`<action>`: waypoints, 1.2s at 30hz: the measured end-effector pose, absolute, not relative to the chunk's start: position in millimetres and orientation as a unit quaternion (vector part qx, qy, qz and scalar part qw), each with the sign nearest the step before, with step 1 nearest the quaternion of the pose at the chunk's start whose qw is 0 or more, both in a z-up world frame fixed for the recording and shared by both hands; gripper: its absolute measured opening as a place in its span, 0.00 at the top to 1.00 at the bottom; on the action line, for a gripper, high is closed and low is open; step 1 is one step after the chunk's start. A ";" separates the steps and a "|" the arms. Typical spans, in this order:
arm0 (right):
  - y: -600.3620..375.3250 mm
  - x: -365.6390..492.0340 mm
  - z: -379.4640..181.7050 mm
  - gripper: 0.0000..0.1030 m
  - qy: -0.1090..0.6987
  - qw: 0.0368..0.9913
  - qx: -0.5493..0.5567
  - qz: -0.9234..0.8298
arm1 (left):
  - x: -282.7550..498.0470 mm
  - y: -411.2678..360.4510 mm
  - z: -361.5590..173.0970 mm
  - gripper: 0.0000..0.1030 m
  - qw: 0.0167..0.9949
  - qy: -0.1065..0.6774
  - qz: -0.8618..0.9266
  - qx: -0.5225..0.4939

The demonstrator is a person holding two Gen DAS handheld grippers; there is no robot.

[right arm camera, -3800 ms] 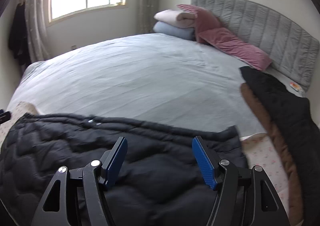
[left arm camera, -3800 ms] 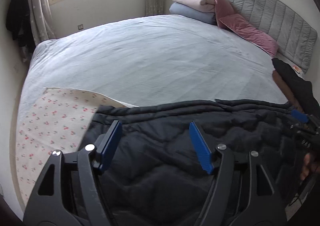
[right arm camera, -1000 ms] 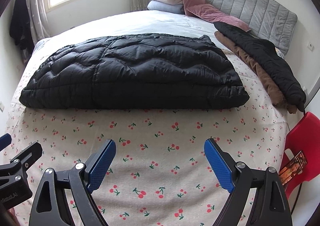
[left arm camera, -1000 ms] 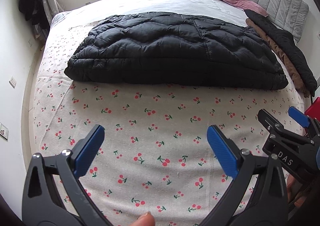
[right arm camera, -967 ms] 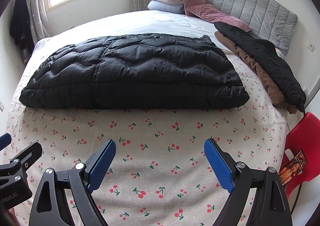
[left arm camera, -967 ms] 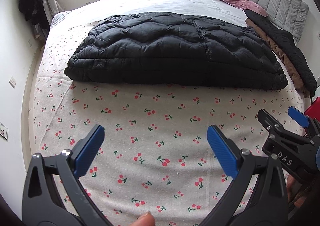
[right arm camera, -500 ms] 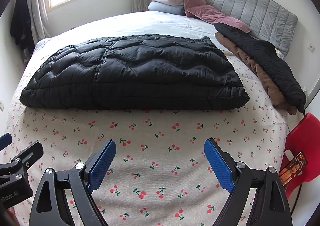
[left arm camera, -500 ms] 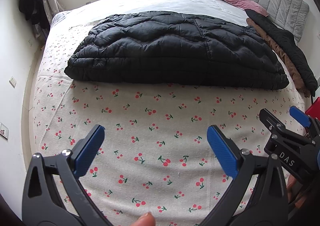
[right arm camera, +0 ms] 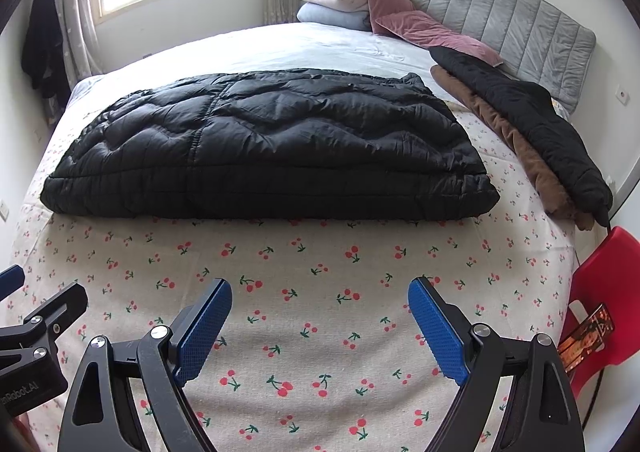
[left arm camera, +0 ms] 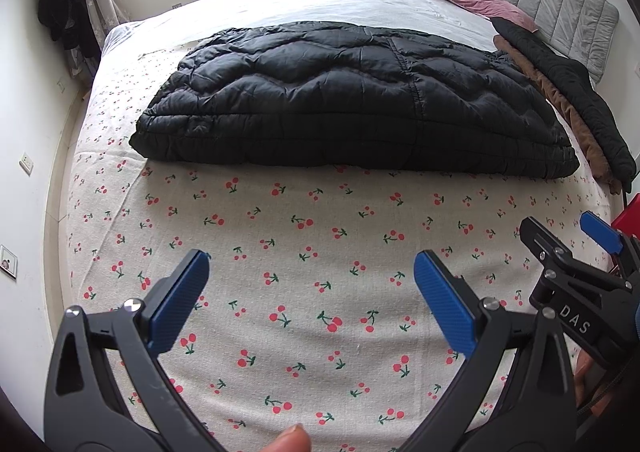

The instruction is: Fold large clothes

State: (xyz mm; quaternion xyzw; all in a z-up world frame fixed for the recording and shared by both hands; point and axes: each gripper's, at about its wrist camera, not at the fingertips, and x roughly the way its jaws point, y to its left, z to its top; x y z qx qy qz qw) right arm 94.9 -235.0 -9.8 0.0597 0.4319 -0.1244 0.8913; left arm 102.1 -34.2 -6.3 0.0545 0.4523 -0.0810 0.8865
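Both left gripper [left arm camera: 310, 294] and right gripper [right arm camera: 320, 326] spread wide and empty, well short of the folded black jacket [right arm camera: 272, 144] on the cherry-print sheet [left arm camera: 304, 252]; puffy, slippery layers likely to spring open if pinched shallowly.

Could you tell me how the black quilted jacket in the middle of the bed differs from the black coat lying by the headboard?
The black quilted jacket is folded into a broad, puffy rectangle on the cherry-print sheet; the black coat lies as a long, narrow strip. The jacket lies alone, whereas the coat is draped over a brown garment. Both are dark and untouched by either gripper.
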 end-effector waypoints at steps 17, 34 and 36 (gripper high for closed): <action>-236.8 94.9 -11.9 0.12 0.433 0.890 0.064 -0.124 | 101.9 -30.7 -5.7 0.01 0.887 0.452 -0.075 0.053; -239.9 92.8 -11.4 0.12 0.433 0.890 0.068 -0.124 | 103.6 -30.5 -10.9 0.01 0.884 0.459 -0.066 0.055; -239.9 92.9 -11.6 0.12 0.433 0.890 0.067 -0.123 | 103.5 -31.3 -11.9 0.01 0.883 0.460 -0.067 0.056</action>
